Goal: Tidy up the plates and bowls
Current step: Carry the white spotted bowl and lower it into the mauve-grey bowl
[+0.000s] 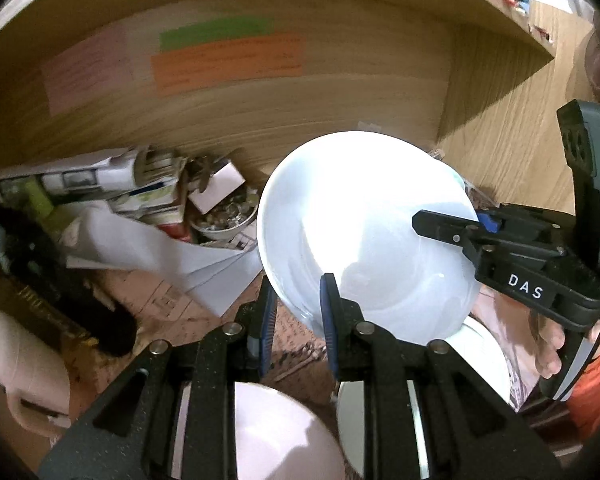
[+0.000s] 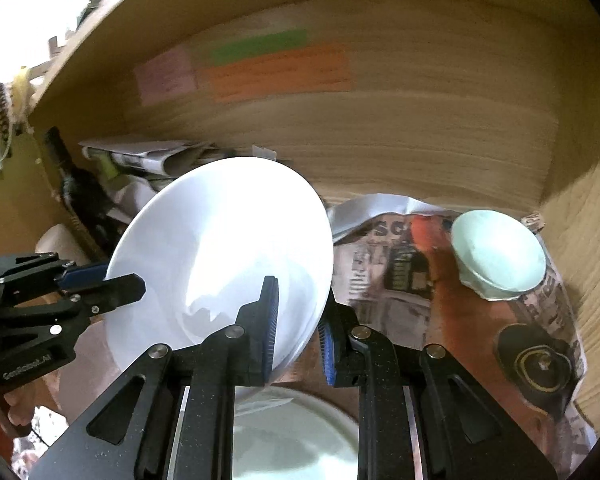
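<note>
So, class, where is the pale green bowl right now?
The pale green bowl shows only in the right wrist view, at the right, resting on the newspaper near the wooden side wall, apart from the held white bowl.

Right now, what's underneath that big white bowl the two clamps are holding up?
Under the lifted white bowl sits a white plate with a pale rim, and a pink bowl beside it, on newspaper. The grippers' bodies hide most of both.
</note>
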`<state>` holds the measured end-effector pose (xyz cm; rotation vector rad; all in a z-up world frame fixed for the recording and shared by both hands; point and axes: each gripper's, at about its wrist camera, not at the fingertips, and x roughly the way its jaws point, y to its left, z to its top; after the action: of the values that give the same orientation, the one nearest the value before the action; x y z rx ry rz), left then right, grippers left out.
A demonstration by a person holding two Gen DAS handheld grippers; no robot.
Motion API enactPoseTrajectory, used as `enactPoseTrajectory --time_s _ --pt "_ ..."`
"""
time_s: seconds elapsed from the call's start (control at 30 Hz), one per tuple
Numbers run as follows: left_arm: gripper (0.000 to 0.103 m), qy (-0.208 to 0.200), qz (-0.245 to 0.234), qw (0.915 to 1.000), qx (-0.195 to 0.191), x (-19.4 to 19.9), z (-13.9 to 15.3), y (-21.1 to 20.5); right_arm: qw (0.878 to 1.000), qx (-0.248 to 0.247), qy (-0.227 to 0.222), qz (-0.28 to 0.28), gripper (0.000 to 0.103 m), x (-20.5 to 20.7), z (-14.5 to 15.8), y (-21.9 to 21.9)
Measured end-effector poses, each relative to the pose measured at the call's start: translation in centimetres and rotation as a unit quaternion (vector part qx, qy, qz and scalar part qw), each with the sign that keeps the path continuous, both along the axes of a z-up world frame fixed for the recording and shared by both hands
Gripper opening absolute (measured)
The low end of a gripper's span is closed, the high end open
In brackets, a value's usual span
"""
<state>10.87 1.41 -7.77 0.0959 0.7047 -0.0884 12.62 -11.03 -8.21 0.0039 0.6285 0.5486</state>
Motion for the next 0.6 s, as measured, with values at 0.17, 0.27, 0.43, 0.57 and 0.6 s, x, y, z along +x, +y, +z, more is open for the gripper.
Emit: enactPoseTrajectory --time_s 0.17,0.27,0.43,0.57,0.6 --pt "0.021 -0.014 0.009 0.9998 -0.01 -2.3 0.0 1.6 1.0 0.008 -0.003 0.014 0.017 -1.3 0.0 1.1" --pt "0.021 -0.021 0.016 0.9995 -0.018 -3.8 0.0 2.6 1.0 0.011 -0.002 0.024 0.017 -2.1 -0.1 2.0" --pt "0.021 -0.027 0.03 0.9987 -0.031 -5.9 -0.3 4.2 0.999 0.008 -0.004 0.041 0.017 -3.4 -0.3 3.7" --pt "0.021 -0.029 0.042 0.998 -0.039 -7.3 -0.7 5.3 0.999 0.005 -0.006 0.052 0.017 -4.3 -0.6 5.0" --pt "0.021 -0.029 0.044 0.9978 -0.041 -7.7 -0.8 5.5 0.998 0.005 -0.005 0.055 0.017 -4.4 -0.7 5.2"
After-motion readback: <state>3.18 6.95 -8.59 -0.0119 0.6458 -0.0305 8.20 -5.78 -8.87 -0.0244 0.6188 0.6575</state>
